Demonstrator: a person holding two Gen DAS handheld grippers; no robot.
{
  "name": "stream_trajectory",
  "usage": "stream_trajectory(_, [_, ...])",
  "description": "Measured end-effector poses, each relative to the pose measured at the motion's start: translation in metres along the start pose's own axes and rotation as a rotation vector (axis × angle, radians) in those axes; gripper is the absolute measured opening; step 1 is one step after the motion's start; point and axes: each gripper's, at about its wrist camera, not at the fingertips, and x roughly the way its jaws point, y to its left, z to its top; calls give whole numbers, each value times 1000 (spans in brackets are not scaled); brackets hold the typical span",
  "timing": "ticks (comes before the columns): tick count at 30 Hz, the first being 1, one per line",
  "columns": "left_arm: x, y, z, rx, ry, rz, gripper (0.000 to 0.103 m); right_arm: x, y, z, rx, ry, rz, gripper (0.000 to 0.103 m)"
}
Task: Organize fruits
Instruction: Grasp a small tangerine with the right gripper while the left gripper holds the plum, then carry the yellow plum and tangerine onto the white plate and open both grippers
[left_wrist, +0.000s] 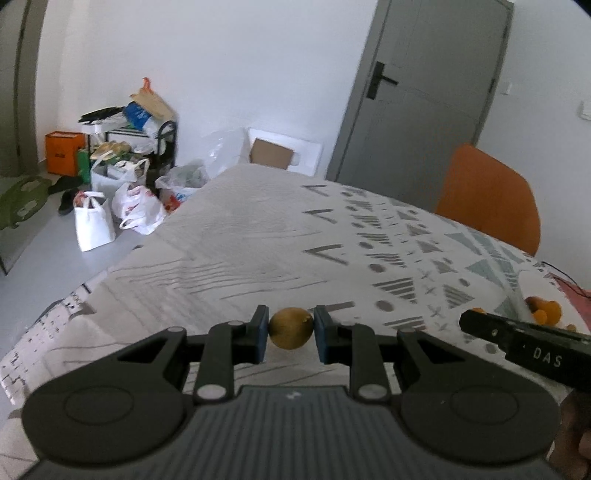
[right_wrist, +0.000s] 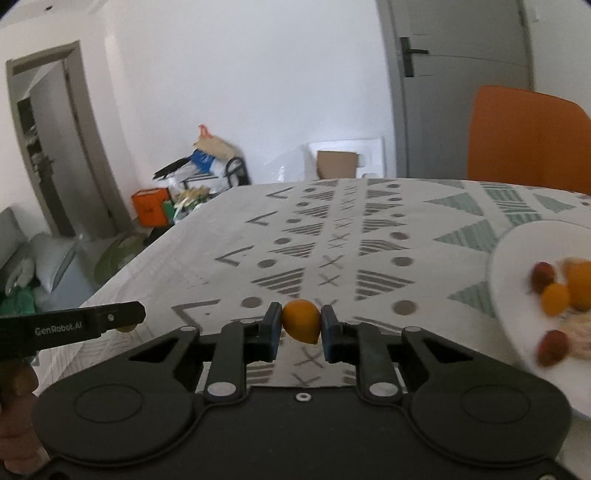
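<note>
My left gripper is shut on a small round brown-green fruit and holds it above the patterned tablecloth. My right gripper is shut on a small orange fruit, also above the cloth. A white plate at the right holds orange fruits, small red fruits and pale peeled pieces. The plate's fruits also show at the right edge of the left wrist view. The right gripper's side shows in the left wrist view, and the left gripper's side in the right wrist view.
An orange chair stands behind the table's far right side. Shopping bags, a black rack and an orange box clutter the floor at the far left. A grey door is behind.
</note>
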Motion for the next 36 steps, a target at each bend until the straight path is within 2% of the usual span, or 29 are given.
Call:
stream_trajectory(8, [4,-39,-3,86,15,-55,25,-29,-26,-3,56,-62,-38,20])
stream_trajectory(17, [4,-72,-9,136,14,-88,25,-52,-53,-5,98,-114,-74,20])
stream_trajectory(34, [9,-133,-12,237,18,-146,25,-79,-114,-24,209,-156,-169,21])
stream_trajectory(36, [10,-141,-12,248,18,-153,25,-81,-119,-26,212,-158,-174,27])
